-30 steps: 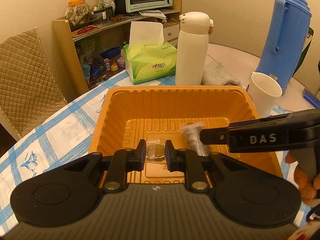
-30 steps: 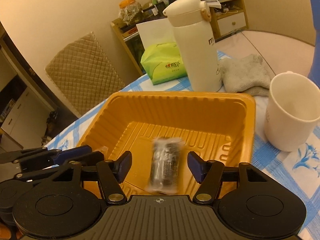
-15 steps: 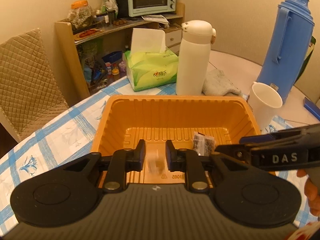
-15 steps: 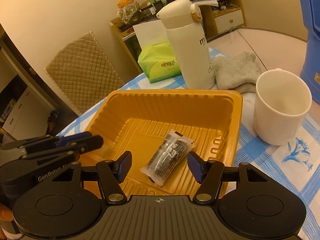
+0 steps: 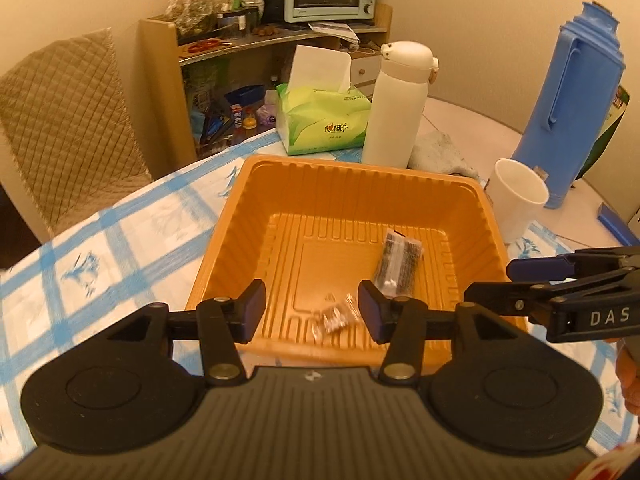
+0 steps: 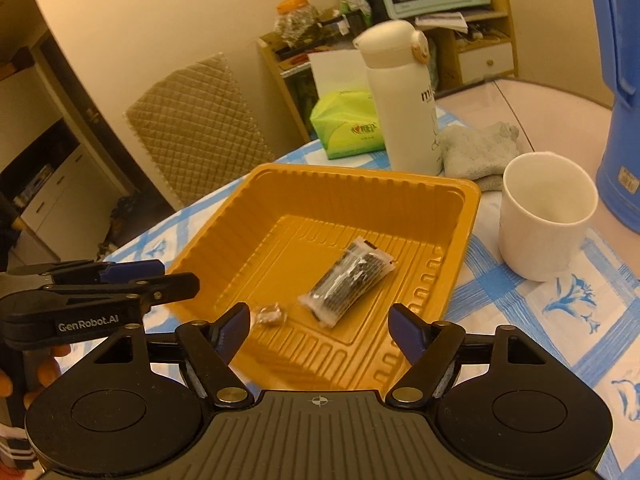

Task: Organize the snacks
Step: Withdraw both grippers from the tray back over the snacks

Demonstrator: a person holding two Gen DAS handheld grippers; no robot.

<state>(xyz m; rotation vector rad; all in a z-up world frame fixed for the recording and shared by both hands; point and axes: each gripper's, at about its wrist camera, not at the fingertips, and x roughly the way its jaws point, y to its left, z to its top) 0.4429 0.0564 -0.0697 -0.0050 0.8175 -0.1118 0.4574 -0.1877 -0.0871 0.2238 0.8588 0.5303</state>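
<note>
A: Which step is this?

B: It looks like a drop-off. The left gripper [image 5: 312, 304] hangs over the near rim of the tray [image 5: 352, 168], jaws spread and holding nothing. A small clear-wrapped sweet [image 5: 335, 317] lies on the tray floor between those jaws, toward the right one.

A: And the right one?

B: The right gripper [image 6: 320, 322] also has its jaws spread and empty. The dark packet [image 6: 347, 276] lies flat in the tray just ahead of them, tilted, apart from both fingers. The sweet shows there too, just beyond the left jaw.

A: So both snacks are in the tray.

B: Yes, both are on its floor, near each other but not touching. The bench [image 5: 132, 232] shows no other loose snack in either view.

A: What does the next move call for?

B: Probably lifting both grippers clear of the rim without nudging the light tray, then looking for more snacks outside these views. The cup [image 6: 546, 216] beside the right jaw needs a wide berth.
</note>
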